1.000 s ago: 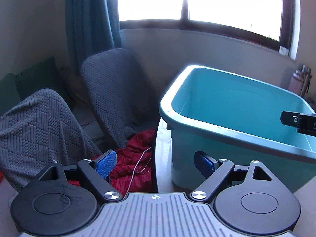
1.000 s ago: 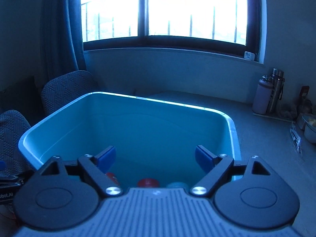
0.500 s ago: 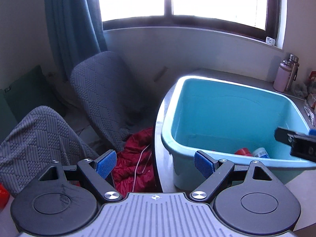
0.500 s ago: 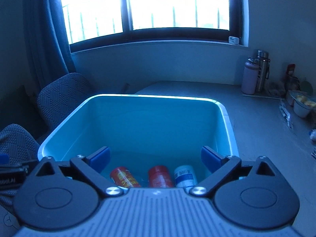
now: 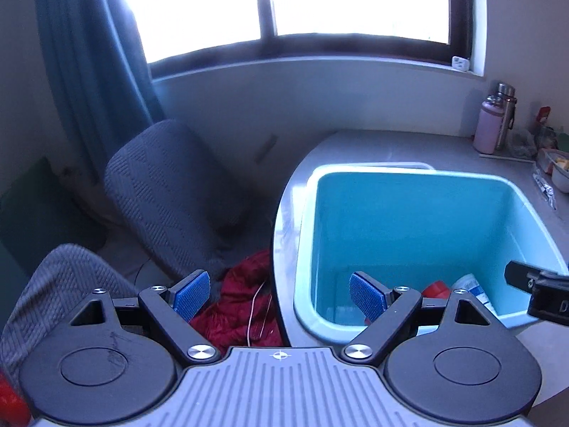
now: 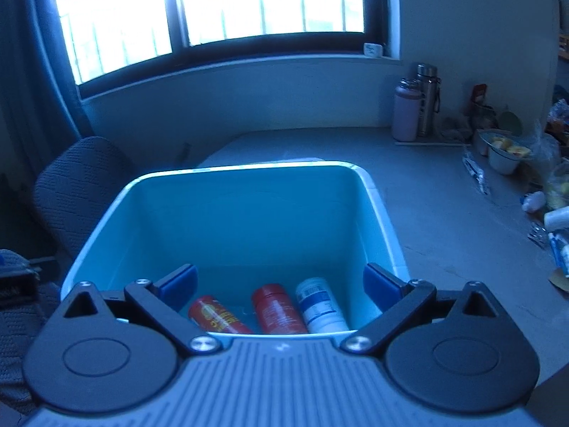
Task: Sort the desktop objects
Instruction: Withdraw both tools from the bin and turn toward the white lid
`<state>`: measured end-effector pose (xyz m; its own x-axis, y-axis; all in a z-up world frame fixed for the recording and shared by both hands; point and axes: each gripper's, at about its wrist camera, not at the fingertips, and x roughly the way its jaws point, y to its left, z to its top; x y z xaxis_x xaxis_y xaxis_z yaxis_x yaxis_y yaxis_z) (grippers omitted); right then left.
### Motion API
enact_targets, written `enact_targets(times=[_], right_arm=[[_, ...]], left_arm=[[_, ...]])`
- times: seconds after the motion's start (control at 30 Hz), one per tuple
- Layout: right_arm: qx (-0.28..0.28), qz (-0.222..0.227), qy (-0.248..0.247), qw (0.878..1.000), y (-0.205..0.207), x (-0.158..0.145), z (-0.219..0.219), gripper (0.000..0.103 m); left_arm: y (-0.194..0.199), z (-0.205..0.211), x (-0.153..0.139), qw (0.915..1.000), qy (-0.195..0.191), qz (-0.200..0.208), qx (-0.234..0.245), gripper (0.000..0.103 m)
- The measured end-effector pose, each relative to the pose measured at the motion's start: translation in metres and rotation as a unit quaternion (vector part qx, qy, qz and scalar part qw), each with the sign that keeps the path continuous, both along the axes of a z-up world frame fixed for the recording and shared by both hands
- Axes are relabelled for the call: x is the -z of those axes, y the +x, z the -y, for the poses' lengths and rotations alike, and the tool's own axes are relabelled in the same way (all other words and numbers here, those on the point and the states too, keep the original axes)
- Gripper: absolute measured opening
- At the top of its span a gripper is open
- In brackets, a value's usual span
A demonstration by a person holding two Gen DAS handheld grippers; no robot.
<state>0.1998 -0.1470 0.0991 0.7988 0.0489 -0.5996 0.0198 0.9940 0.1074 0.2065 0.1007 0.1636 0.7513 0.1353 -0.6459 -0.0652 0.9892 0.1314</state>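
A turquoise plastic bin stands on the grey table. Three containers lie on its floor: an orange-red can, a red bottle and a white bottle with a blue label. My right gripper is open and empty, held above the bin's near rim. My left gripper is open and empty, over the table's left edge beside the bin. The red bottle and white bottle show partly in the left wrist view. The right gripper's tip shows at the right edge there.
Two grey fabric chairs stand left of the table, with a red garment below. Flasks, bowls and loose clutter line the table's far right. A window and a blue curtain are behind.
Both grippers have risen and drawn back, so the views look down into the bin. The three containers on its floor came into sight. Both stay open.
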Motion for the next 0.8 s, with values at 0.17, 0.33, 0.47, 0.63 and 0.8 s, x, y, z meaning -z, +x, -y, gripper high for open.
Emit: enact_targets(times=[0.17, 0.33, 0.47, 0.63, 0.8], right_arm=[[0.005, -0.016, -0.022, 1.0, 0.008, -0.007, 0.0, 0.1], [0.01, -0.025, -0.028, 0.999, 0.025, -0.018, -0.003, 0.1], [0.0, -0.028, -0.035, 0.999, 0.045, -0.028, -0.008, 0.1], [-0.017, -0.033, -0.032, 0.999, 0.078, -0.039, -0.011, 0.1], [-0.03, -0.026, -0.025, 0.999, 0.11, -0.05, -0.009, 0.1]], left_arm=[[0.023, 0.001, -0.008, 0.9998, -0.005, -0.012, 0.014, 0.088], [0.046, -0.004, -0.015, 0.9998, -0.005, -0.017, 0.008, 0.088], [0.069, -0.002, -0.019, 0.9998, 0.003, -0.02, 0.009, 0.088], [0.105, 0.003, -0.026, 0.9996, 0.0, -0.028, 0.004, 0.088], [0.147, 0.007, -0.034, 0.9995, -0.006, -0.031, -0.003, 0.088]])
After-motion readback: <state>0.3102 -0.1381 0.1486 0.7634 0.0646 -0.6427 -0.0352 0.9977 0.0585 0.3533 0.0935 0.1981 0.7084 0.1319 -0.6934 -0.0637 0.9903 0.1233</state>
